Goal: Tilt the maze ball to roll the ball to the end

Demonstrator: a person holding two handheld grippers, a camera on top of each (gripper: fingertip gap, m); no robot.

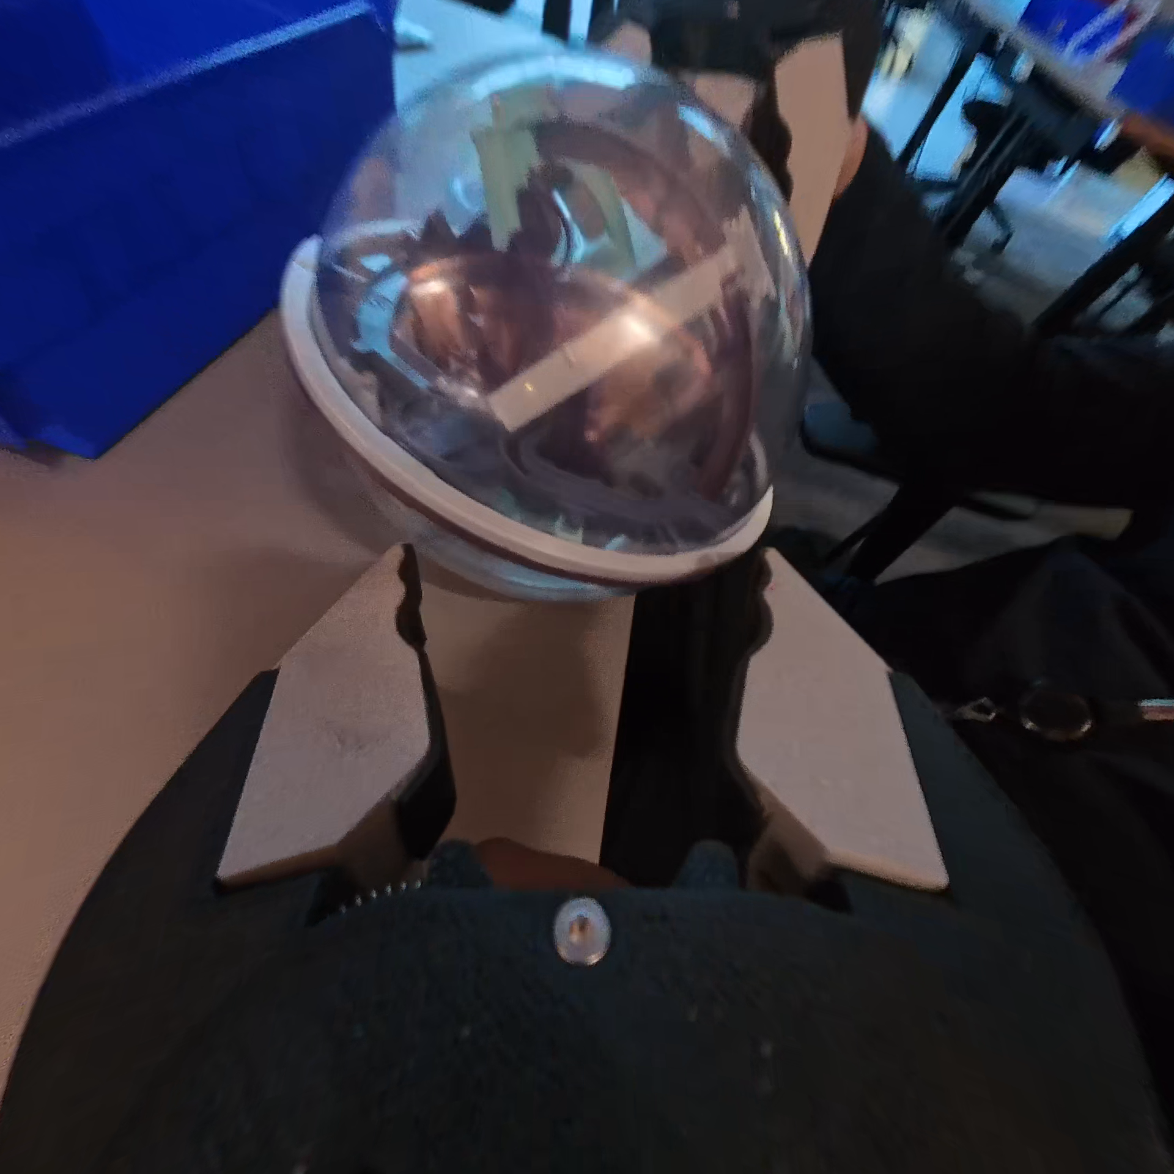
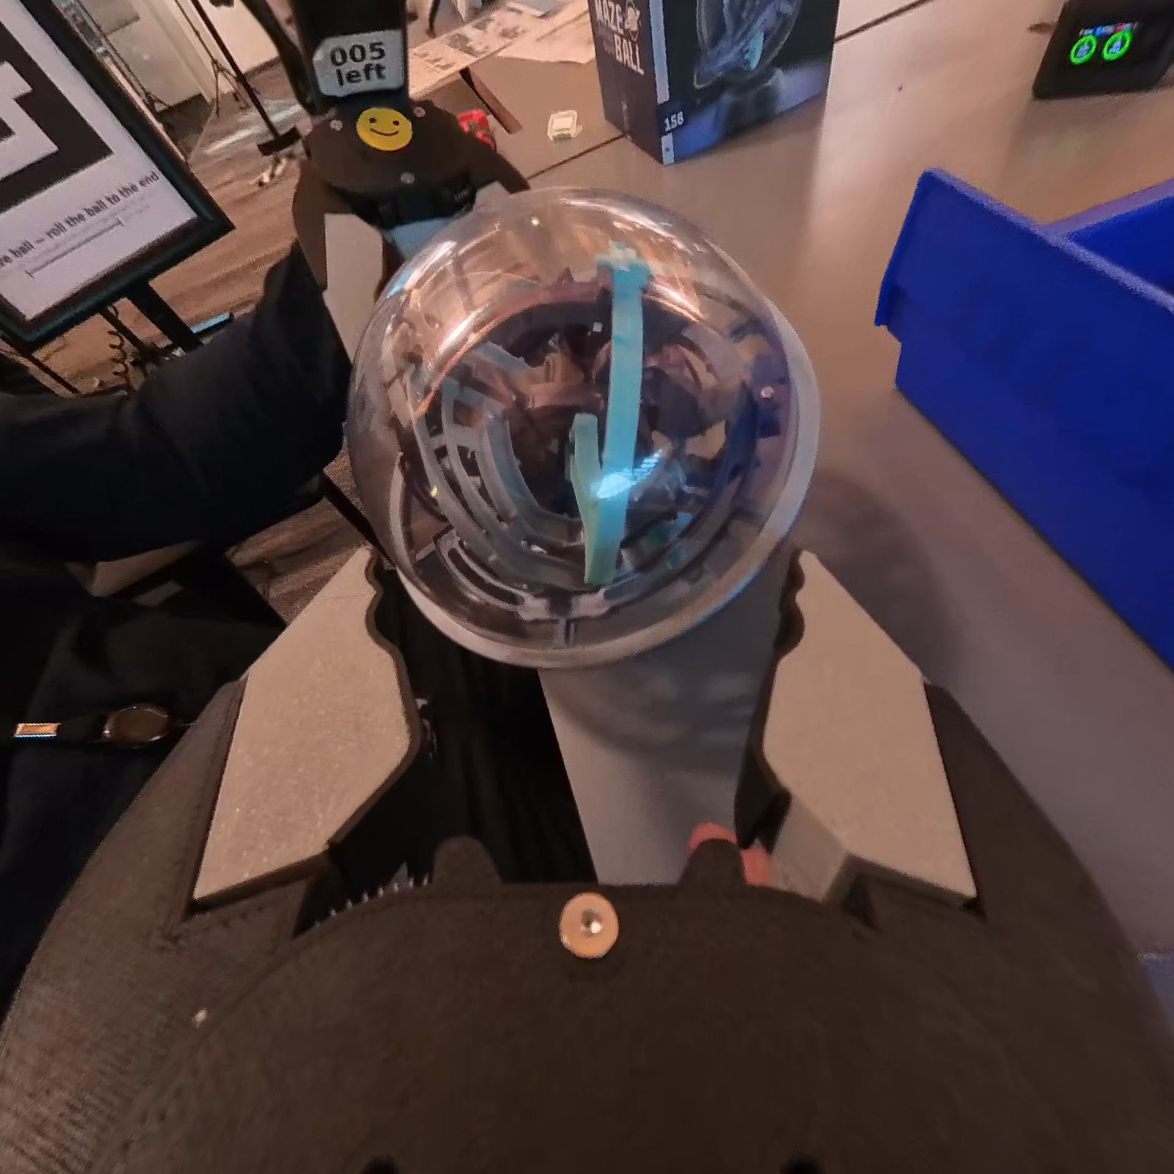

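The maze ball [image 1: 553, 317] is a clear sphere with a white band around its middle and grey, brown and teal tracks inside. It is held up above the tan table [image 1: 127, 603], tilted. My left gripper [image 1: 581, 565] is shut on its lower part, with both fingertips touching it. In the right wrist view the maze ball [image 2: 572, 413] sits at the tips of my right gripper [image 2: 581, 565], which is shut on it from the opposite side. The left gripper [image 2: 413, 222] shows behind the sphere. I cannot make out the small ball inside.
A blue bin [image 1: 159, 222] stands on the table close beside the sphere; it also shows in the right wrist view [image 2: 1048, 381]. The toy's dark box [image 2: 711, 70], a framed sign [image 2: 82, 159] and a small black device [image 2: 1105, 51] stand farther off. A person's dark sleeve [image 2: 159, 445] reaches in at left.
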